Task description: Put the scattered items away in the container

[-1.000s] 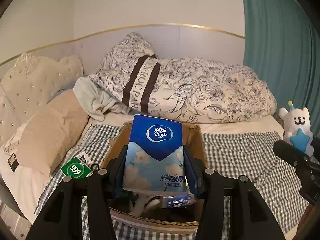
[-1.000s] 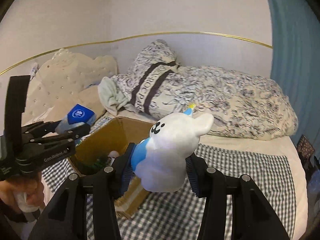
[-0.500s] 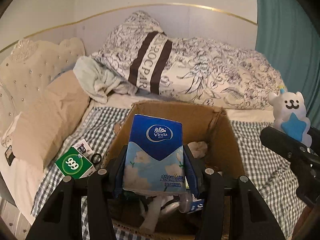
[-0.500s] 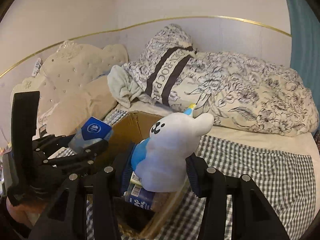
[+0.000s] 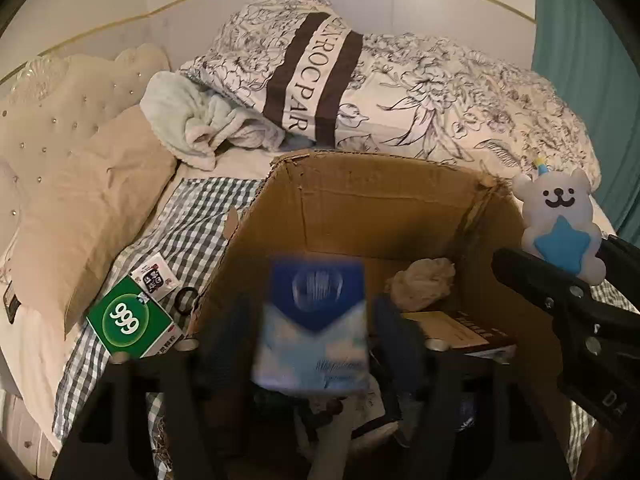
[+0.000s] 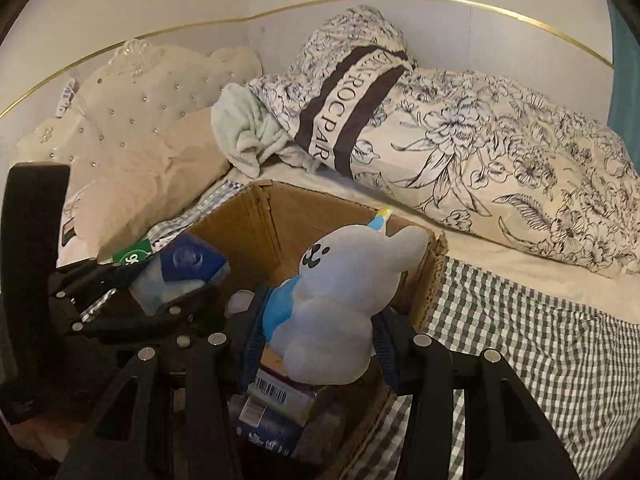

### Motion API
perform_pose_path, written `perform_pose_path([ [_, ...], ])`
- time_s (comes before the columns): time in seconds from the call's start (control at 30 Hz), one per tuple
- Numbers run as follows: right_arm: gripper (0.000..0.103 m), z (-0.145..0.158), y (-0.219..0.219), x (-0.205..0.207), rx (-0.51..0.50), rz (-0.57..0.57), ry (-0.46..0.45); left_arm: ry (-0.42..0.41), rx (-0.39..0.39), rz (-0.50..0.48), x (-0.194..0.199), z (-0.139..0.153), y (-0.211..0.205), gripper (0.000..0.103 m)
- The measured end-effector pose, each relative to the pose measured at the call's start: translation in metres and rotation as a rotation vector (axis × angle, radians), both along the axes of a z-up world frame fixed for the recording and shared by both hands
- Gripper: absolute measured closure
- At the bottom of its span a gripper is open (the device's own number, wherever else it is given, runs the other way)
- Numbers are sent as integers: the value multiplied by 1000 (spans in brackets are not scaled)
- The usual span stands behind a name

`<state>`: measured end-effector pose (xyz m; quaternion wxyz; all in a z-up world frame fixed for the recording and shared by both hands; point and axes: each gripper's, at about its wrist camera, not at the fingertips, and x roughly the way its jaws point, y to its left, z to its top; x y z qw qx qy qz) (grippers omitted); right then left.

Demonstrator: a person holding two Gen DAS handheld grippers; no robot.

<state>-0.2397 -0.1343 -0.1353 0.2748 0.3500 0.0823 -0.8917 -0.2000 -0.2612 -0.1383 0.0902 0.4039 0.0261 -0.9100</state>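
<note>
An open cardboard box (image 5: 380,208) stands on the checked blanket. My left gripper (image 5: 314,320) hangs over its near-left part with its jaws opening. The blue Vinda tissue pack (image 5: 316,320) sits blurred between the fingers, with a gap on each side. In the right wrist view, this pack (image 6: 188,268) is seen at the box's left wall (image 6: 280,216). My right gripper (image 6: 320,336) is shut on a white plush bear (image 6: 344,300) with a blue star, held over the box's right side. The bear (image 5: 560,216) also shows at the right of the left wrist view.
In the box lie a book (image 5: 460,332), a crumpled beige lump (image 5: 424,284) and a bottle (image 6: 268,428). Left of the box are a green 999 carton (image 5: 132,324), a white sachet (image 5: 154,278) and a black ring (image 5: 186,300). A beige pillow (image 5: 88,208) and a floral duvet (image 5: 440,100) lie behind.
Both grippers have come down and forward over the box. The left jaws have spread and the tissue pack has gone blurred and lower between them. The bear stays gripped.
</note>
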Motion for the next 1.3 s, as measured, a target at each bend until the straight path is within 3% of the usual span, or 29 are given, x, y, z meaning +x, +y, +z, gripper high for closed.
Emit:
perform_pose_path([
  [0.1, 56, -5, -3, -7, 3, -2, -13, 6, -17, 23, 0, 3, -3, 16],
  [0.47, 55, -14, -10, -14, 37, 1, -56, 34, 8, 44, 9, 14, -15, 16],
  [0.67, 22, -3, -1, -3, 9, -19, -36, 69, 14, 73, 21, 32, -20, 16],
  [0.87, 21, 23, 12, 19, -20, -28, 14, 116, 24, 72, 38, 57, -16, 10],
  [1.0, 11, 39, 24, 37, -15, -29, 57, 150, 26, 68, 53, 75, -9, 5],
  [1.3, 0, 66, 76, 88, 1, -103, 123, 236, 31, 33, 98, 115, 17, 0],
])
